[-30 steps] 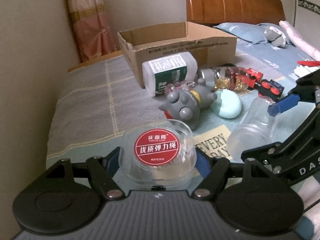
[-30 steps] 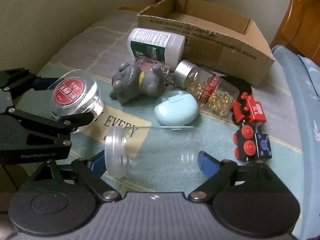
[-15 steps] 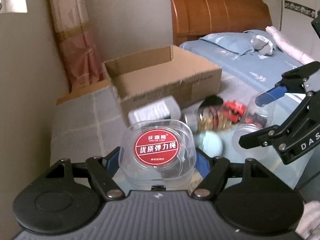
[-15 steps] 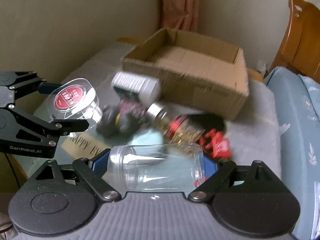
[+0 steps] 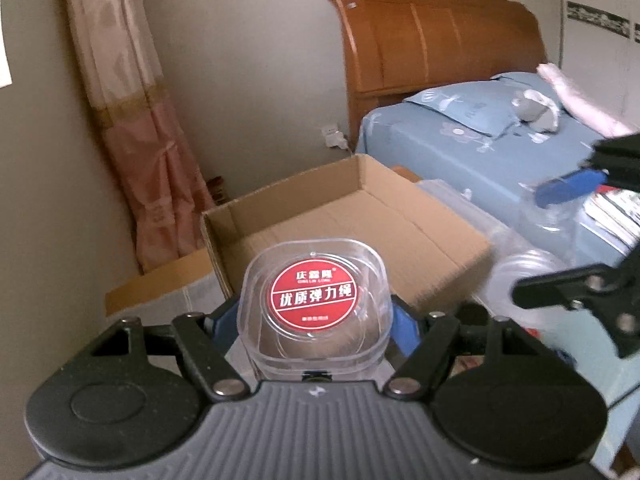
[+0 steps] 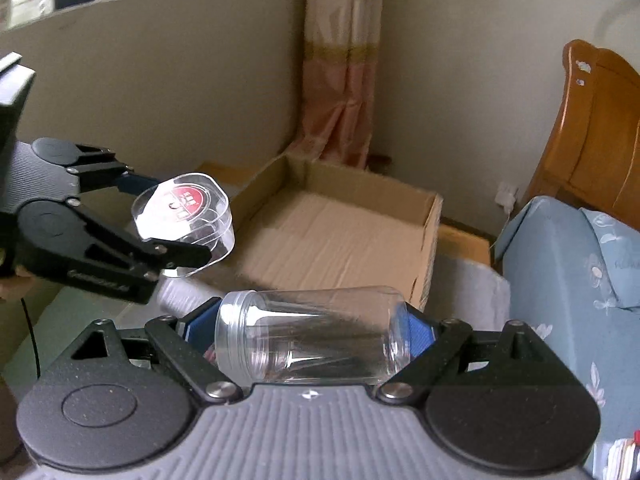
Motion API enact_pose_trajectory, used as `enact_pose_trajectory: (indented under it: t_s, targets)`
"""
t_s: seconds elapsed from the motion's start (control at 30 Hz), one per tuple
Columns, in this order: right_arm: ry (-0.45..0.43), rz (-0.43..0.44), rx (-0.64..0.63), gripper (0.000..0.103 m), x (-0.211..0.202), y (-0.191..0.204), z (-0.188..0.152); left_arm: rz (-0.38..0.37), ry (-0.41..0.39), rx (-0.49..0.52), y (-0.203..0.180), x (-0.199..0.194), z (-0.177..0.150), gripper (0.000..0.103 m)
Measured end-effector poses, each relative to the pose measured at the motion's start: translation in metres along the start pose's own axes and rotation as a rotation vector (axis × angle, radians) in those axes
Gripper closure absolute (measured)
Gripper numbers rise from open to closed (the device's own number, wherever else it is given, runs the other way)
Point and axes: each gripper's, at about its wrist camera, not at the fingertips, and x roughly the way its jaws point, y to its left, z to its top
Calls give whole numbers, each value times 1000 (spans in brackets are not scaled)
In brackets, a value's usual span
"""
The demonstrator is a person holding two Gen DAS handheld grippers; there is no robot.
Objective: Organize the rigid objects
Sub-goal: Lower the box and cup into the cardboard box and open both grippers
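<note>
My left gripper (image 5: 314, 322) is shut on a clear plastic box with a red round label (image 5: 314, 300), held in the air in front of the open cardboard box (image 5: 352, 220). It also shows in the right wrist view (image 6: 184, 216), near the box's left wall. My right gripper (image 6: 310, 334) is shut on a clear empty plastic jar (image 6: 312, 340) lying sideways, held just before the cardboard box (image 6: 336, 232). The jar shows blurred in the left wrist view (image 5: 528, 268). The cardboard box looks empty.
A bed with a blue sheet (image 5: 480, 148) and a wooden headboard (image 5: 432, 36) stands to the right. A pink curtain (image 5: 136, 128) hangs behind the box. The other toys and bottles on the table are out of view below.
Both grippers have risen from the table with their objects and moved toward the cardboard box. The toys and bottles have dropped out of view.
</note>
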Motion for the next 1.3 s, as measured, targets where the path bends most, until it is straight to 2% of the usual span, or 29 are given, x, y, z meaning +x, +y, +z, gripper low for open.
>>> enact_pose_trajectory:
  t_s: [0.2,0.33,0.37,0.47,0.57,0.67,0.77,0.87,1.03,1.17,1.2,1.23,1.3]
  targets:
    - [-10,-4,28,10,19,-24,22,14,36,-38,17,42,31,29]
    - [-9,-15,29,10,28,-33,28,31,27,-51,23,64,47,28]
    - [-7,-16,30,10,31,-35,29,34,22,-58,24,69,50,27]
    - [3,-15,39,10,39,-40,32,79,3,-79,29,88,53,12]
    - [19,-6,50,10,46,-43,32,84,16,-99,34,94,50,12]
    - [39,0,47,10,56,-45,32,60,24,-118,36,89,42,11]
    - [53,4,46,10,66,-48,36,52,38,-100,35,77,34,10]
    - [56,5,36,10,74,-49,43,45,38,-79,31,57,24,5]
    - [69,3,33,10,93,-54,61,84,26,-73,26,26,7,4]
    - [43,-10,38,10,107,-57,78,110,-3,-87,24,4,-11,4]
    - [27,-16,41,9,110,-57,81,117,-12,-89,23,-2,-15,4]
    - [22,-18,49,2,112,-58,83,123,-16,-94,22,-6,-19,4]
    - [26,-1,58,0,112,-58,85,119,-21,-100,19,-14,-27,4]
